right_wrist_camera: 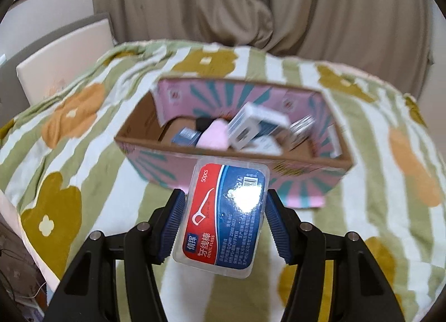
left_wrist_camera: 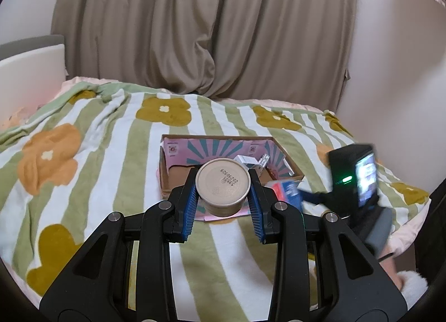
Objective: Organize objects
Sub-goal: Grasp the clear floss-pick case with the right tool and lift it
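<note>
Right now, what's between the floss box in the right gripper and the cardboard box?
Only bare striped blanket separates the floss box from the cardboard box, in the right wrist view.

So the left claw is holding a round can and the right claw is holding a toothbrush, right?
Not quite. The right claw holds a dental floss box, not a toothbrush; the right wrist view shows it. The left claw does hold the round can.

Matt metal can (left_wrist_camera: 222, 182); glossy clear-plastic floss case (right_wrist_camera: 223, 217); printed cardboard box (right_wrist_camera: 231, 160); fuzzy cloth blanket (left_wrist_camera: 92, 138).
</note>
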The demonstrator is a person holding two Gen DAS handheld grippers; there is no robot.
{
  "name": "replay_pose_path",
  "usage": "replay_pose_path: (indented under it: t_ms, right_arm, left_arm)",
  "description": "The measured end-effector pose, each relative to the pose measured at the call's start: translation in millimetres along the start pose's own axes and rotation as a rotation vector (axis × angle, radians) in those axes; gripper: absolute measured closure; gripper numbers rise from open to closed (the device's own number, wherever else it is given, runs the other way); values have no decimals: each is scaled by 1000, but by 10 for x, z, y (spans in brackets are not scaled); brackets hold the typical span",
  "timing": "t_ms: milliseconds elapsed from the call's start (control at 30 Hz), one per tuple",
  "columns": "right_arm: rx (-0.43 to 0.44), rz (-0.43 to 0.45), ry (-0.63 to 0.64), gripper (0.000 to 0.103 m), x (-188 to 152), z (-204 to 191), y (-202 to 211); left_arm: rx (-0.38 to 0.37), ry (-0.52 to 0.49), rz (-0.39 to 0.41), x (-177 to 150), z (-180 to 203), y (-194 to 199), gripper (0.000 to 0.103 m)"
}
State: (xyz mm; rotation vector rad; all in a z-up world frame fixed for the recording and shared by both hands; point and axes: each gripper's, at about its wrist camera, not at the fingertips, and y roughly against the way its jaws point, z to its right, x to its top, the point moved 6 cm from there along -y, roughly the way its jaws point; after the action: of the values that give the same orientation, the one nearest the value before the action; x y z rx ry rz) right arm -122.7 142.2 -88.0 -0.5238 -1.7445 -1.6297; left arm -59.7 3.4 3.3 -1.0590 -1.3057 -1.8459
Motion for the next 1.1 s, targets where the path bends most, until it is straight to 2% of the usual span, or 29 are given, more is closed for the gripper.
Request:
replay_pose_path:
  t_ms: [167, 400, 700, 900, 1100]
  right_arm:
    - [-47, 73, -11, 49, 171, 182, 355]
    - [-58, 163, -48, 51, 298, 372, 802]
    - [-62, 277, -102, 52, 292, 576, 1337]
    - [-93, 292, -97, 52, 232, 641, 1518]
    - [-90, 284, -98, 52, 215, 669, 1505]
  left_arm:
    - [-12, -7, -2, 5, 95, -31, 73]
    - [-20, -16, 12, 34, 186, -13, 73]
    - [-10, -23, 20, 39, 210, 27, 73]
    - [-4, -14, 10, 6, 192, -5, 73]
    - [2, -18, 11, 13, 175, -15, 73]
